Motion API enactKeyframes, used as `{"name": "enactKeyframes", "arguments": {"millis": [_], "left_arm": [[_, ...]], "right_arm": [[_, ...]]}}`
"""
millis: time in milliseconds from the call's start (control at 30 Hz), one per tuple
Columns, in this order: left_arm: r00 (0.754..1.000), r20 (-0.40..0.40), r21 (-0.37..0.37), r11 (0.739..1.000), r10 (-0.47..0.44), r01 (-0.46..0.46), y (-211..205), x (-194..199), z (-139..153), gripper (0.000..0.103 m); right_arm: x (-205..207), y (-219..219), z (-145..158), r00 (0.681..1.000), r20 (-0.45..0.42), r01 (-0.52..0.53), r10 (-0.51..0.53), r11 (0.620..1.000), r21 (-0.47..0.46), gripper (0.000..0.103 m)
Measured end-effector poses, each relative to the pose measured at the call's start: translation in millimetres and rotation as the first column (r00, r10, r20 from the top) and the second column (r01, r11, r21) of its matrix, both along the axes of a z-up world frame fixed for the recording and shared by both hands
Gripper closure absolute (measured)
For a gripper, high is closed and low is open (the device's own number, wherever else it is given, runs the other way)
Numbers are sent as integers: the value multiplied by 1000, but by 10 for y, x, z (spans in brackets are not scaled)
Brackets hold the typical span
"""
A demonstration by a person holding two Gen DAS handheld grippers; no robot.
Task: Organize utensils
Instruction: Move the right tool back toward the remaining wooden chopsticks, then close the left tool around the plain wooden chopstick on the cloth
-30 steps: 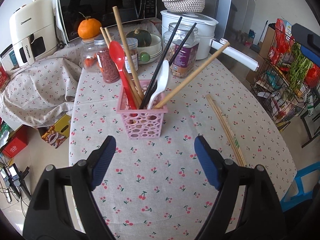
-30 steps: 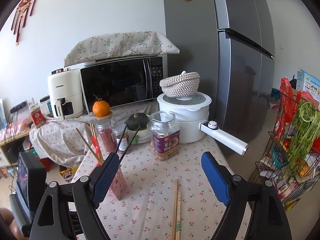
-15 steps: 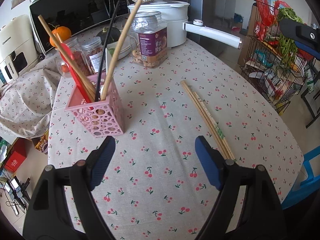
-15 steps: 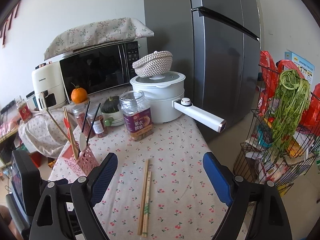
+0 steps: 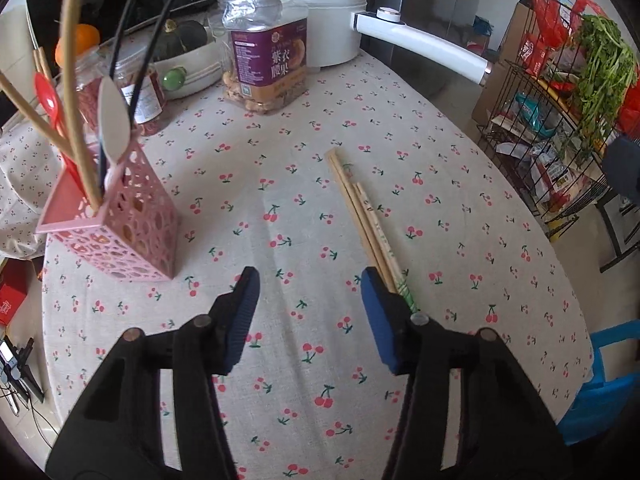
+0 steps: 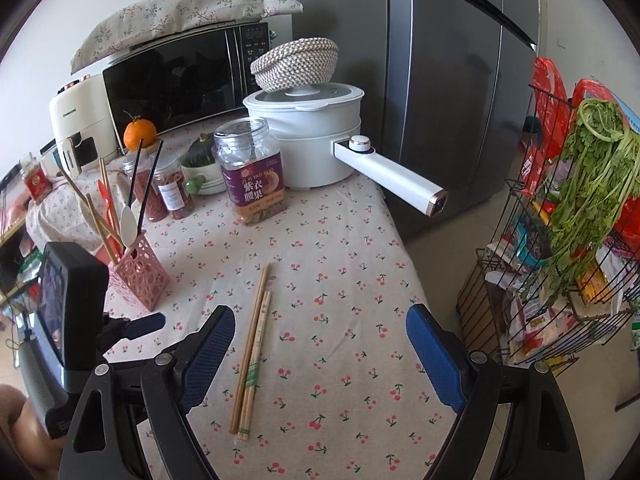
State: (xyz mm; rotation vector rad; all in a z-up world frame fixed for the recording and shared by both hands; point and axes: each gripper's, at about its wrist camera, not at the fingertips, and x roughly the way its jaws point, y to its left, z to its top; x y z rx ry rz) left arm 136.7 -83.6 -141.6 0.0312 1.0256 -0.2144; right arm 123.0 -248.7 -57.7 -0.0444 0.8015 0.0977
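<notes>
Left gripper (image 5: 308,304): jaws parted, empty, low over the cherry-print tablecloth (image 5: 460,208). Right gripper (image 6: 320,344): wide open, empty. Loose pale wooden chopsticks (image 5: 366,220): beside left gripper's right pad, apart from the pink perforated plastic holder (image 5: 132,224). Risk: thin sticks may roll or split under an off-centre pinch.

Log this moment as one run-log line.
left gripper: open, empty | right gripper: open, empty | wooden chopsticks: loose on tablecloth | pink utensil holder: upright, holding utensils
</notes>
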Motion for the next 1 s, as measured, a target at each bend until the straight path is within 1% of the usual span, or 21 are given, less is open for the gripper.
{"name": "enactKeyframes", "arguments": {"millis": [33, 67, 100, 133, 200, 300, 400, 467, 533, 567, 667, 733, 800, 900, 1000], "left_arm": [[1000, -24, -23, 1000, 2, -3, -46, 84, -37, 61], [999, -41, -43, 999, 7, -9, -89, 165, -70, 65], [998, -53, -63, 998, 19, -23, -117, 256, -97, 73], [997, -65, -81, 996, 35, -40, -136, 342, -123, 76], [994, -90, -106, 992, 59, -69, -166, 489, -182, 77], [990, -121, -117, 990, 69, -83, -231, 662, -256, 81], [987, -141, -116, 989, 80, -97, -286, 811, -310, 81], [981, -172, -130, 985, 89, -112, -290, 898, -363, 81], [975, -199, -127, 984, 95, -122, -301, 967, -420, 81], [977, -188, -128, 984, 101, -126, -307, 984, -417, 81], [976, -191, -117, 985, 104, -128, -292, 1089, -419, 82], [975, -194, -95, 987, 111, -131, -290, 1120, -422, 90], [975, -197, -86, 989, 101, -119, -288, 1131, -420, 90], [980, -185, -64, 994, 80, -93, -288, 1073, -382, 91], [988, -144, -64, 996, 55, -64, -274, 937, -273, 91]], "right_arm": [[19, -7, -26, 1000, -10, 4, -4, 1000, -9, 14], [39, -22, -51, 1000, -21, 8, -9, 1000, -13, 14], [57, -40, -74, 999, -33, 14, -15, 1000, -12, 14], [73, -64, -95, 999, -44, 21, -21, 1000, -9, 14], [100, -115, -130, 997, -62, 35, -35, 999, -5, 14], [133, -180, -169, 996, -79, 45, -45, 999, -4, 14], [162, -223, -189, 995, -85, 53, -54, 999, -10, 14], [179, -249, -203, 994, -92, 61, -61, 998, -6, 14], [197, -275, -213, 993, -99, 68, -67, 998, 6, 14], [204, -286, -219, 992, -102, 71, -69, 997, 12, 14], [217, -298, -236, 991, -108, 77, -75, 997, 13, 14], [230, -301, -249, 991, -114, 77, -75, 997, 12, 14], [244, -302, -268, 989, -122, 81, -79, 997, 16, 14], [269, -316, -296, 987, -135, 94, -90, 995, 21, 14], [285, -323, -303, 986, -138, 101, -97, 995, 17, 14]]}}
